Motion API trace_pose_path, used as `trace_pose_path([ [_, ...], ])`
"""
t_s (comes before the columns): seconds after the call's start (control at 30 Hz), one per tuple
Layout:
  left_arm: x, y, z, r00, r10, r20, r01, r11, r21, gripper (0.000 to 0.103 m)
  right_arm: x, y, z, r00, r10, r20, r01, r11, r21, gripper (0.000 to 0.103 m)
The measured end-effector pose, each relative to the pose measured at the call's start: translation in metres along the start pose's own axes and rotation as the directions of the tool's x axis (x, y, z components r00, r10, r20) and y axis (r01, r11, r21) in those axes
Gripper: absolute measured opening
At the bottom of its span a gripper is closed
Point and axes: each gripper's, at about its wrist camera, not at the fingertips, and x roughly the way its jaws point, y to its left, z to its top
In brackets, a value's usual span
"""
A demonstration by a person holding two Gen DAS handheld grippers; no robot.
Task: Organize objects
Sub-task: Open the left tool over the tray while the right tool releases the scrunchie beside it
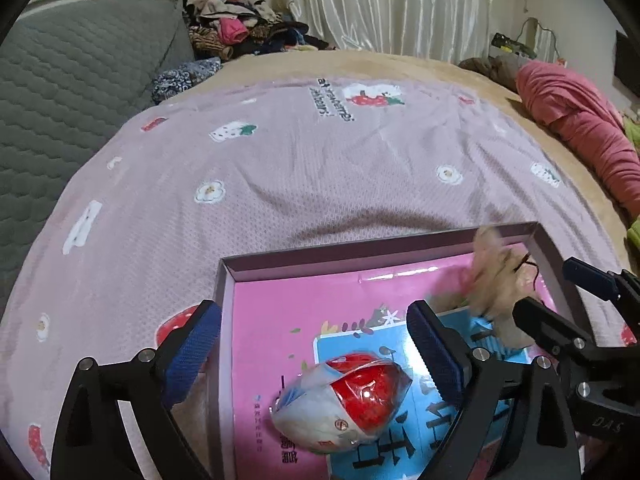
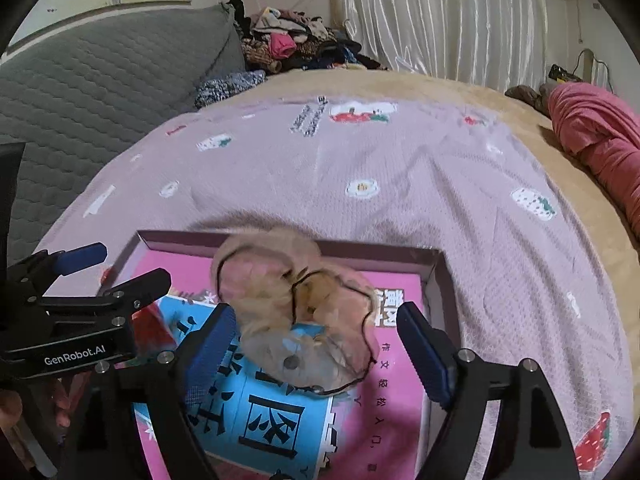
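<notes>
An open box (image 1: 360,257) (image 2: 436,280) with dull purple walls lies on the bed, holding a pink book (image 1: 272,312) (image 2: 400,380) with a blue panel. A red and white wrapped packet (image 1: 344,404) rests on the book between the pads of my left gripper (image 1: 314,356) (image 2: 116,270), which stands open and does not touch it. A fluffy beige item (image 2: 296,312) (image 1: 500,280) with a black cord, blurred, sits on the book between the wide-apart pads of my right gripper (image 2: 318,344) (image 1: 560,296). That gripper is open too.
The box sits on a lilac bedspread (image 1: 320,168) printed with strawberries and flowers. A grey quilted cushion (image 1: 72,80) lies at the left, a heap of clothes (image 1: 240,28) at the back, a pink-red garment (image 1: 580,120) at the right. A hand (image 2: 8,404) shows at the lower left.
</notes>
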Motion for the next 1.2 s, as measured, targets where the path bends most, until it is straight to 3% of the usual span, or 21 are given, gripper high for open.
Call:
trace_pose_path([
  [0.2,-0.038,0.007,-0.001,0.999,0.013,0.037,-0.013,1.0,0.006,0.094,-0.027,-0.002,0.004,0.999,-0.002,0.036,0.002,1.0,0.02,0.087],
  [0.47,-0.102,0.024,-0.012,0.997,0.024,0.068,-0.023,1.0,-0.018,0.095,-0.103,0.012,0.001,0.991,-0.005,0.132,0.002,1.0,0.025,0.097],
  [0.67,-0.156,0.024,-0.022,0.993,0.024,0.112,-0.023,1.0,-0.011,0.095,-0.141,0.024,-0.012,0.994,-0.019,0.111,0.019,1.0,0.002,0.097],
  [0.83,-0.201,0.023,-0.041,0.993,0.02,0.114,-0.021,1.0,0.005,0.095,-0.179,0.032,-0.03,0.996,-0.022,0.09,0.023,1.0,-0.014,0.097],
  [1.2,-0.283,0.028,-0.099,0.991,0.03,0.13,-0.033,0.999,0.019,0.095,-0.275,0.055,-0.06,0.989,0.005,0.145,-0.001,1.0,-0.031,0.097],
])
